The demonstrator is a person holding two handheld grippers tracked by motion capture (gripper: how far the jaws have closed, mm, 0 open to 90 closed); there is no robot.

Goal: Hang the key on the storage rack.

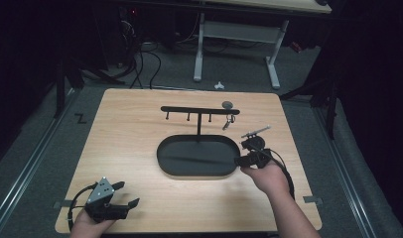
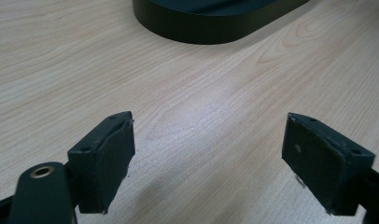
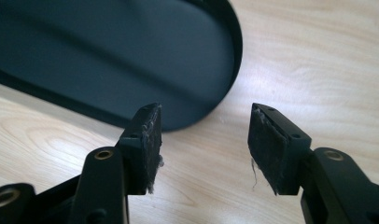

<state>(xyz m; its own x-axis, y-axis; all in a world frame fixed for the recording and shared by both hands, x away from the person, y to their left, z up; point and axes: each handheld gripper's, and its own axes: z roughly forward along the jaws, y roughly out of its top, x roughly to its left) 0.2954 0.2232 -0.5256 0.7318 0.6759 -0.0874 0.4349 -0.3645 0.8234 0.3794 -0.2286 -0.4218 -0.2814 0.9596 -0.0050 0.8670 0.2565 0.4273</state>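
No text or label can be read — none.

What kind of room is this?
Probably a lab or workshop. A wooden table stands on grey carpet, cables trail across the floor behind it, and a white desk frame stands farther back.

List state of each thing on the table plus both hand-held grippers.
Left hand-held gripper: open, nothing between jaws, near the table's front left corner.
Right hand-held gripper: open, nothing between jaws, at the tray's right end.
Black oval tray: flat on the table, looks empty.
Hook rack: upright on its post, a small item hanging near its right end.
Small tool: lying on the table, right of the tray.
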